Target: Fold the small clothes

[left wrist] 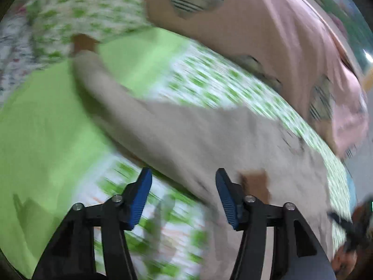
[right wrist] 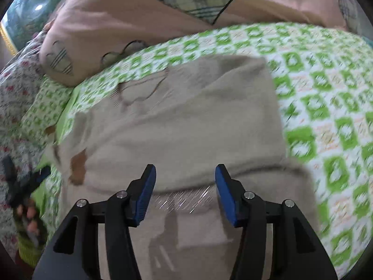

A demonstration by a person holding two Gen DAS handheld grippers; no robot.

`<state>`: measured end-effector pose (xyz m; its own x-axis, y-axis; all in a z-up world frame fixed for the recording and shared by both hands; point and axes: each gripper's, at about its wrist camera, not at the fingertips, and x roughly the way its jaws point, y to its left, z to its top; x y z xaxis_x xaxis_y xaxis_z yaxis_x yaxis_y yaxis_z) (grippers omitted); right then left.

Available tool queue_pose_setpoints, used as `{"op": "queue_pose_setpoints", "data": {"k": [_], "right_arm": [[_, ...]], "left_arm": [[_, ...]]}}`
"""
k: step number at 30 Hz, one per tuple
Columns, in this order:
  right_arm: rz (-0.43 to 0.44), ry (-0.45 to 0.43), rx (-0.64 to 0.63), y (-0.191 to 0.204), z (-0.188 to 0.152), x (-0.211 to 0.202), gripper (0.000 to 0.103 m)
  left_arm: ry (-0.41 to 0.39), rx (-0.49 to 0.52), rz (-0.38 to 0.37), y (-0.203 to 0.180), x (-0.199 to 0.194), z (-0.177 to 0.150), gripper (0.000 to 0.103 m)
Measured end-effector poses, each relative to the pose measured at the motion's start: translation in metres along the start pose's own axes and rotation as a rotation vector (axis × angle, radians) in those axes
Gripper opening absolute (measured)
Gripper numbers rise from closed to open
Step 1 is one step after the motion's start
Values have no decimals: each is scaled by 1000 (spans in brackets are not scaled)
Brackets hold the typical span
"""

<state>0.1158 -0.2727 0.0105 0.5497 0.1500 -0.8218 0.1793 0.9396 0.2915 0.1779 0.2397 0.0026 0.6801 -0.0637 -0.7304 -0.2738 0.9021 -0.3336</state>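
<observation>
- The beige garment (right wrist: 186, 116) lies on the bed, on the green checked sheet (right wrist: 326, 107). In the right wrist view it fills the middle, with a fold already across it near the fingers.
- The right gripper (right wrist: 185, 182) has its fingers apart, about half wide, and nothing is between them – they stand over the folded edge at 6 o'clock.
- The left gripper (left wrist: 184, 186) is also half open and holds nothing. Below it is the sheet, and the garment runs from 10 o'clock to 4 o'clock in its blurred view.
- I judge that one fold is laid and both grippers are free. To do the step well, take the next edge at two points on the same side and carry it across evenly, so the fold stays straight.
- A brown patch (right wrist: 78, 165) at the garment's left edge, at 9 o'clock, marks where this side ends.
- The pink pillow (right wrist: 121, 23) sits close at 12 o'clock – little room there.
- At 3 o'clock the sheet is bare, so there is room to move on that side.
- A plain green cloth (left wrist: 42, 126) lies at 9 o'clock in the left view, touching the garment.
</observation>
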Motion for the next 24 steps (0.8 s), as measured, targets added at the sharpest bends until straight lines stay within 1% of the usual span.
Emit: {"op": "queue_pose_setpoints", "data": {"k": [1,2,4,5,8,10,12,13,14,15,16,17,18,20,22,23,24], "right_arm": [[17,16,3,7,-5,5,55],[37,36,5,12,-15,6,55],[56,65,-9,21,-26,10,55],[65,84,-23,28,-35,13,55],[78,126,-47,39,-50,22,55],[95,156,-54,45,-58,26,55],[97,173,-67,51,-62,27,55],[100,179,-74,53,-63,27,55],[103,184,-81,56,-64,27,55],[106,188,-86,58,-64,28,55],[106,188,-87,59,-64,28,55],[103,185,-89,61,-64,28,55],[102,183,-92,62,-63,27,55],[104,176,-97,64,-62,25,55],[108,166,-97,64,-61,23,55],[111,162,-94,64,-61,22,55],[114,156,-90,64,-60,21,55]], "left_arm": [[-6,-11,29,9,1,10,58],[-11,-23,51,19,3,23,61],[-19,-65,87,41,11,52,63],[-22,-83,97,49,15,65,66],[-18,-158,132,83,35,103,69],[11,-211,100,105,55,125,69],[22,-242,116,119,71,140,69],[20,-245,128,124,77,145,64],[13,-243,149,128,83,149,39],[16,-239,157,130,88,152,21],[24,-236,149,132,92,153,15],[11,-230,147,130,90,154,14],[-22,-205,139,123,82,153,14],[-76,-147,102,103,63,148,13],[-117,-86,34,74,38,139,13],[-139,-42,-6,54,23,132,13],[-152,-10,-30,40,13,128,13]]}}
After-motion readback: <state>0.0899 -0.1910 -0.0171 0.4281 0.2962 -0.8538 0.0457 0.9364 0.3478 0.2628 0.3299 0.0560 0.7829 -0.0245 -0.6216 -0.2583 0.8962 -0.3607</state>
